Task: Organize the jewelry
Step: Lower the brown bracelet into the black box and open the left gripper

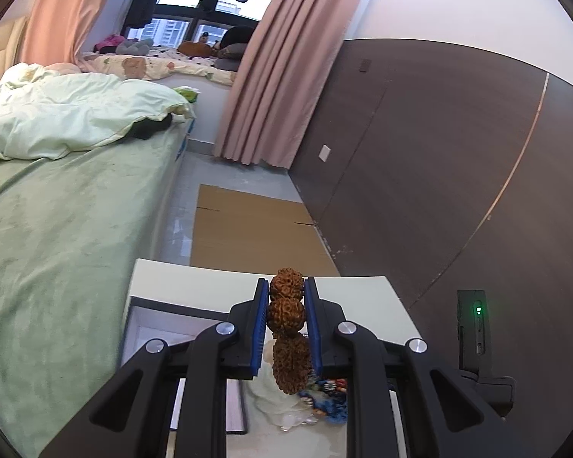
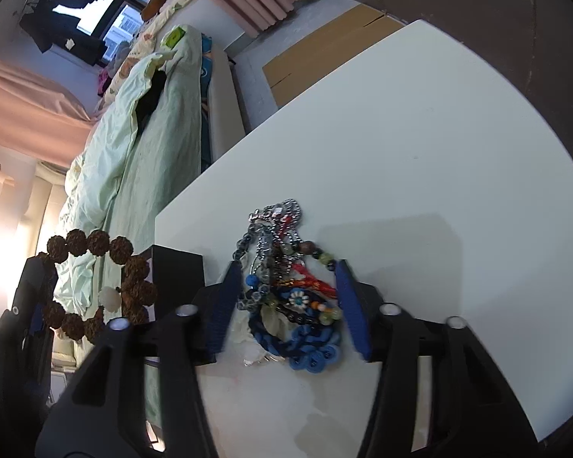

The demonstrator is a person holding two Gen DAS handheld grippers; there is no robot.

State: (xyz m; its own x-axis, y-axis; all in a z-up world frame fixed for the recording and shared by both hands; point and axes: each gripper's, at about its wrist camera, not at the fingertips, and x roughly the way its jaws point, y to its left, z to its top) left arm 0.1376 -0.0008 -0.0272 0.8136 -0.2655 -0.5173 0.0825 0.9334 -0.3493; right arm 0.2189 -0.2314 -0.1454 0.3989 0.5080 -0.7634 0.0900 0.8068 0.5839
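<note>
Your left gripper (image 1: 286,305) clamps the brown bead bracelet (image 1: 286,313) above the table (image 2: 401,133); your right gripper (image 2: 284,297), fingers parted, straddles the unsorted jewelry pile (image 2: 290,297).

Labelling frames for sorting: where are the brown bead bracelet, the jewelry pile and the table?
brown bead bracelet (image 1: 286,316): left wrist view, middle bead.
jewelry pile (image 2: 292,297): right wrist view, flower charm.
table (image 2: 420,152): right wrist view, bare top.

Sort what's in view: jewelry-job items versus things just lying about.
Job:
- brown knobbly seed-bead bracelet, clamped in left gripper
- tangled pile of beaded bracelets and blue cord, between right gripper's fingers
- open white box

Lying about:
- green bed
- pink curtain
- flat cardboard
</note>
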